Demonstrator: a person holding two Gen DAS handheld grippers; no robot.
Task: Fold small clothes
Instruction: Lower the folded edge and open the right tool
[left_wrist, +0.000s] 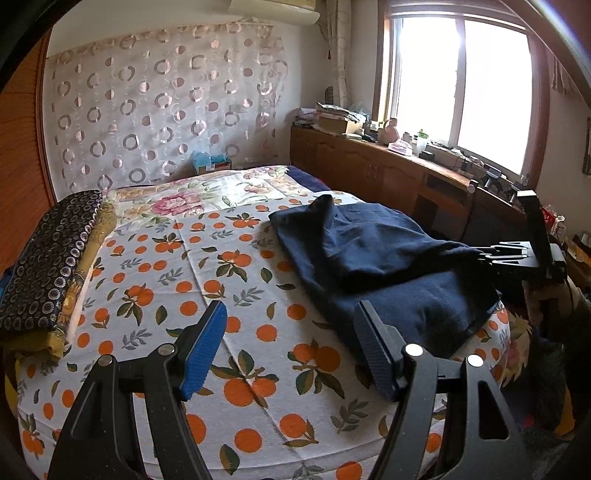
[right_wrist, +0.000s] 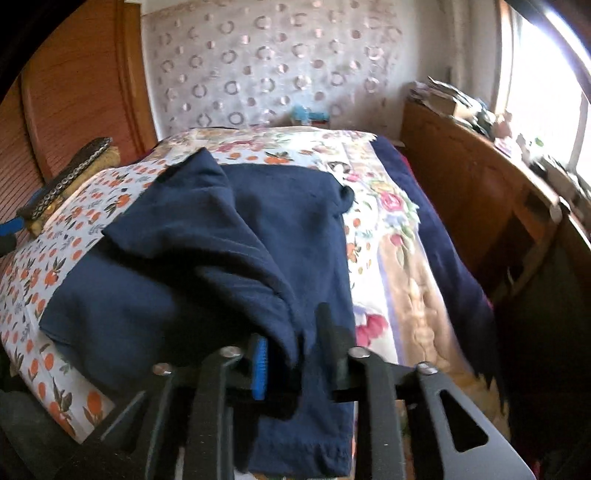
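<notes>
A navy blue garment (left_wrist: 369, 258) lies on the right half of the orange-print bed sheet (left_wrist: 166, 280), partly folded over itself with a raised ridge. My right gripper (right_wrist: 291, 328) is at its near edge, jaws a little apart with a loose fold of the garment (right_wrist: 221, 240) hanging between them; the blue pad (right_wrist: 259, 365) shows bare beside the cloth. From the left wrist view the right gripper (left_wrist: 506, 254) sits at the garment's right edge. My left gripper (left_wrist: 291, 310) hovers open over the sheet, just left of the garment, with nothing between its fingers.
A folded stack of dark patterned and mustard cloth (left_wrist: 48, 269) lies on the bed's left edge. A floral quilt (left_wrist: 207, 195) covers the far end. A wooden cabinet (left_wrist: 369, 170) with a cluttered top runs along the right side under the window.
</notes>
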